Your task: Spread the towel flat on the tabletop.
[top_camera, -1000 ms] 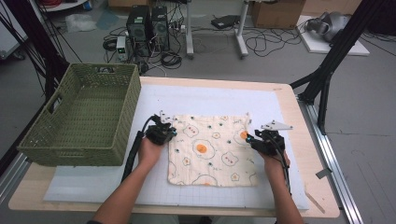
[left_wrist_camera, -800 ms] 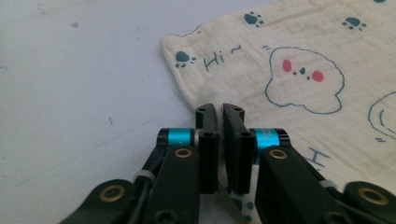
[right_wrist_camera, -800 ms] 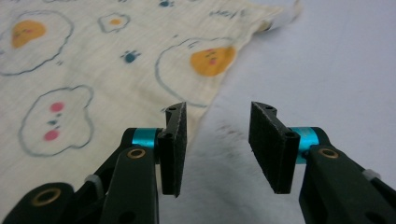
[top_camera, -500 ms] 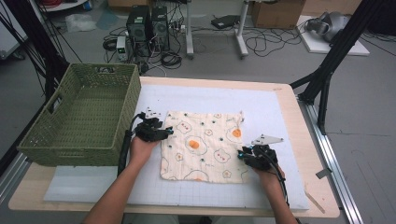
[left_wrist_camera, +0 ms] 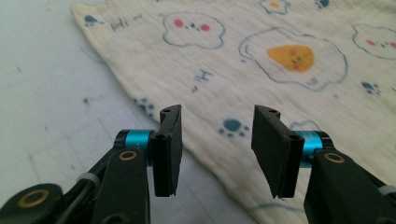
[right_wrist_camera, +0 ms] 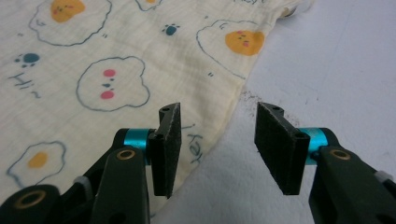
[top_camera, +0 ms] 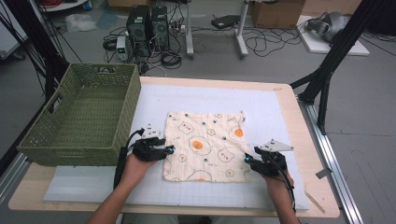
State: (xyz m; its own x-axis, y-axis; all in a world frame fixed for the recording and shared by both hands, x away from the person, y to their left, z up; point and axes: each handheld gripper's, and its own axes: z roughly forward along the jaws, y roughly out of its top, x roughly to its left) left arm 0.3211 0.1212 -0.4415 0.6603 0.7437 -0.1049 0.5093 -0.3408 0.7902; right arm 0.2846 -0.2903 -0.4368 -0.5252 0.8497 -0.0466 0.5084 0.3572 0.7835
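Egg-print cloth (top_camera: 205, 145) flat on white mat (top_camera: 280, 116), beside green wicker basket (top_camera: 81, 116). Left gripper (left_wrist_camera: 217, 140) wide, straddling cloth's left edge. Right gripper (right_wrist_camera: 219, 140) wide, straddling right edge.

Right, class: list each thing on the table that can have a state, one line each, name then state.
cloth: spread flat on the white mat, unfolded, held by neither gripper.
basket: upright, empty, left of the cloth.
left gripper: jaws open, straddling the cloth's left edge.
right gripper: jaws open, straddling the cloth's right edge.
white mat: lying flat on the table, under the cloth.
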